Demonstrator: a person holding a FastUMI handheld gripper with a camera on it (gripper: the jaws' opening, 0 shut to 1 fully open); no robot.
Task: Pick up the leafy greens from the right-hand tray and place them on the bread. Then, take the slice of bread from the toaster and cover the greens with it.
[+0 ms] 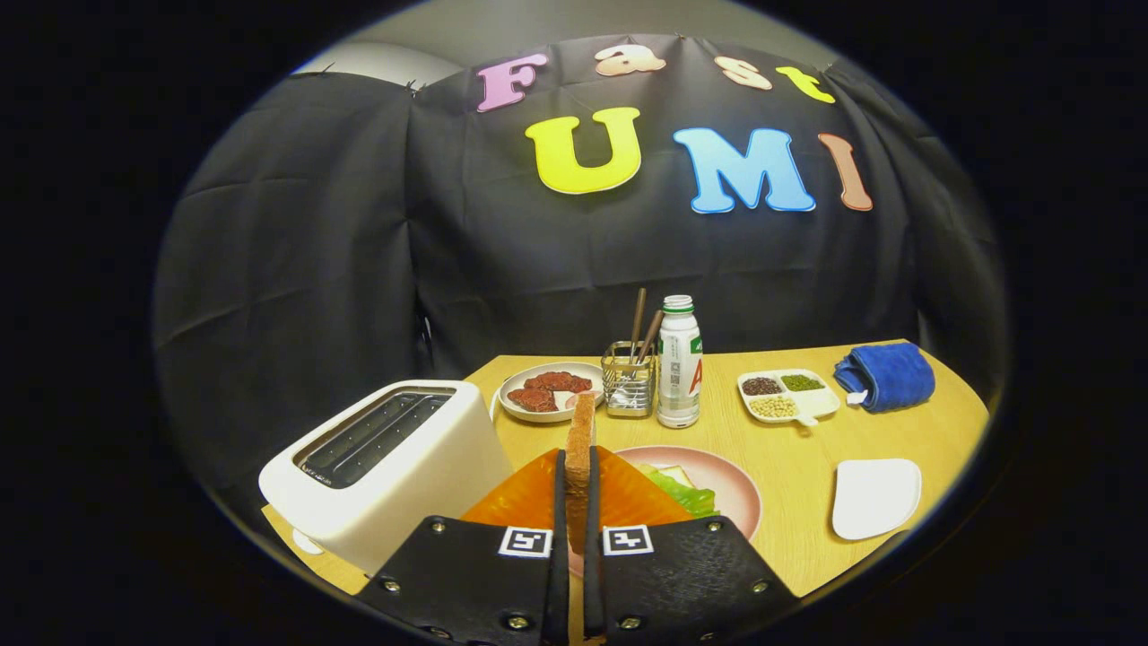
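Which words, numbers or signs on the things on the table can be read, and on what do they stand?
Nothing can be read clearly.
Bottle label: print too small to read.
Toaster top edge: tiny marks, blurred.
Gripper, shut on the bread slice: two square code markers, no words.

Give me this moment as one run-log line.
gripper: shut on bread slice, held upright | greens: on pink plate just ahead | toaster: slots empty | next: likely lower slice over greens
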